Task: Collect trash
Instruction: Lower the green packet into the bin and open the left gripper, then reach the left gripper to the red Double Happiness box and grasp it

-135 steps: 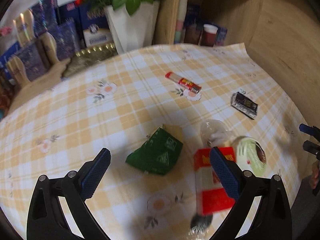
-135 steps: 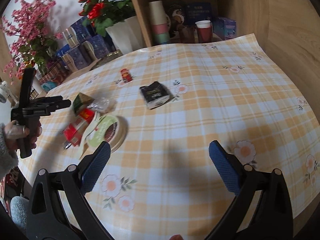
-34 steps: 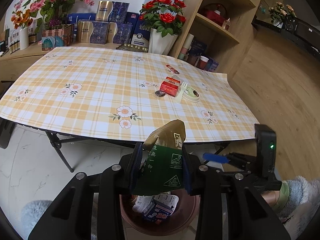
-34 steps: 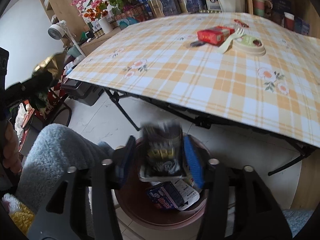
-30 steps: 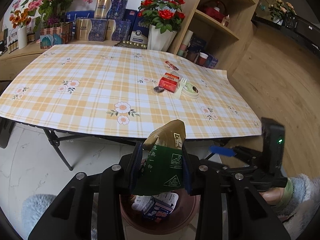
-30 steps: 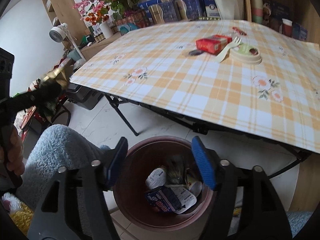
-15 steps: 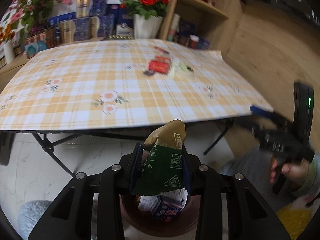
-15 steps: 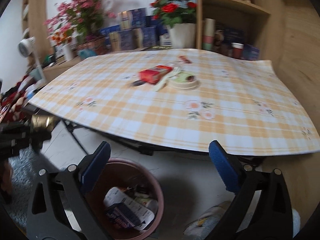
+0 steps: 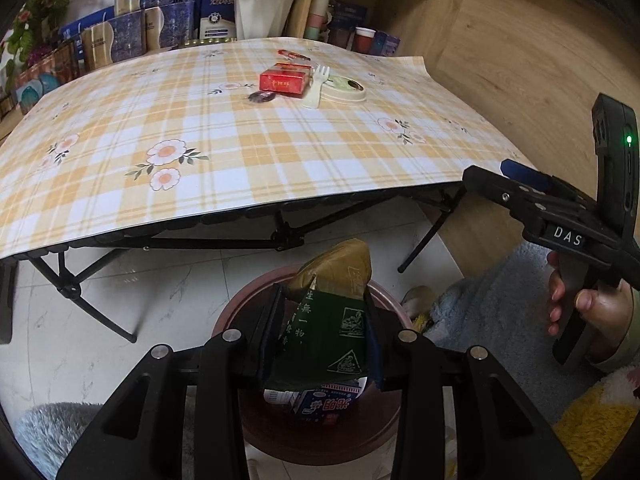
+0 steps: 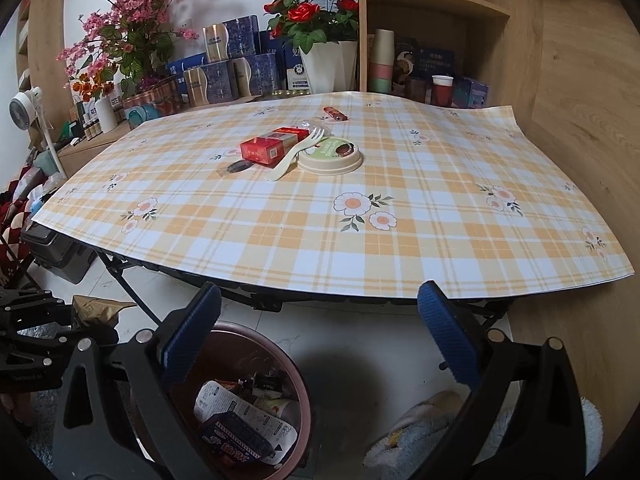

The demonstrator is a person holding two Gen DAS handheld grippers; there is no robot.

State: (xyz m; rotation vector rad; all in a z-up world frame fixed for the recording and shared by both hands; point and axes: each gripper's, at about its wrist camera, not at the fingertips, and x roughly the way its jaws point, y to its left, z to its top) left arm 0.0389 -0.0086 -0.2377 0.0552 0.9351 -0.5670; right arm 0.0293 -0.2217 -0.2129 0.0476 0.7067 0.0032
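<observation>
The table (image 10: 400,216), covered in a yellow plaid cloth with daisies, fills the middle of both views. On its far half, in the upper centre of each frame, lie the pieces of trash not yet collected: a red box (image 10: 274,145), a pale plastic fork (image 10: 298,152) leaning against it, a round lidded cup (image 10: 331,155) just right of the fork, a small dark wrapper (image 10: 237,167) to the left of the box, and a thin red stick pack (image 10: 335,113) farther back.

Below the table's near edge, at the bottom of both frames, stands a reddish-brown bin (image 10: 296,384) on the pale floor, already holding printed wrappers and a small cup.

The left gripper (image 9: 324,332), in the lower centre of its own view, is clenched on a green and gold packet (image 9: 328,320), which stands up between the pads directly over the bin's mouth. In the right wrist view that same packet shows only as a gold tip at the lower left edge, and the rest of it is probably hidden by the black frame.

The right gripper (image 10: 320,340) stands spread wide with nothing between its blue pads; its jaws have just been opening. In the left wrist view it appears at the right edge, held by a hand (image 9: 592,308).
</observation>
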